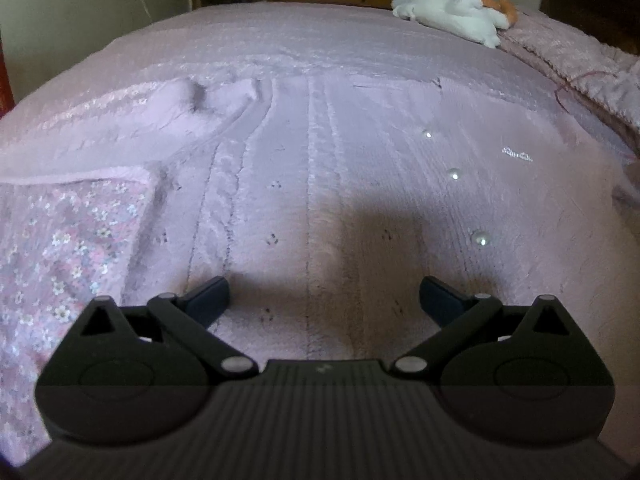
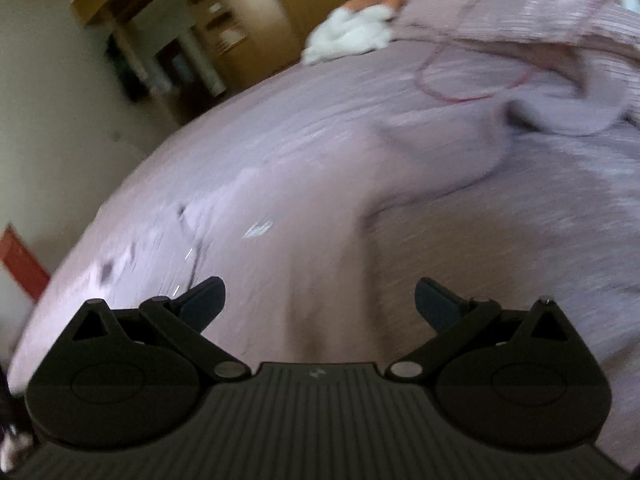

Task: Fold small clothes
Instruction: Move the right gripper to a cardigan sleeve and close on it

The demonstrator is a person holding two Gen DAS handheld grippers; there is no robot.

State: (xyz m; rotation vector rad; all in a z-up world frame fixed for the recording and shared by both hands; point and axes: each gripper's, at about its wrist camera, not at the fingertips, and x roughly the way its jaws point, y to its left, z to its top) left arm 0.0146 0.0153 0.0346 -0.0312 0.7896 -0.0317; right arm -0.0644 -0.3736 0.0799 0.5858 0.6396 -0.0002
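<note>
Both tongs, left (image 1: 324,300) and right (image 2: 318,300), hang spread and empty over the cardigan (image 1: 320,184) lying on the bed (image 1: 280,40). Pinch 1 edge each, low and level, then fold evenly.

Soft, dim daylight; the left view is sharp, with a dark shadow on the lilac knitted garment (image 1: 320,208). Right view smears with motion blur, fisheye-bent edges.

A soft pale pink knitted cardigan (image 1: 320,184) lies spread out flat on the bed. It has cable lines running down it and 3 small shiny round buttons (image 1: 454,174) in a row. A pink flowery cloth (image 1: 60,248) lies flat, just beside its left edge.
</note>
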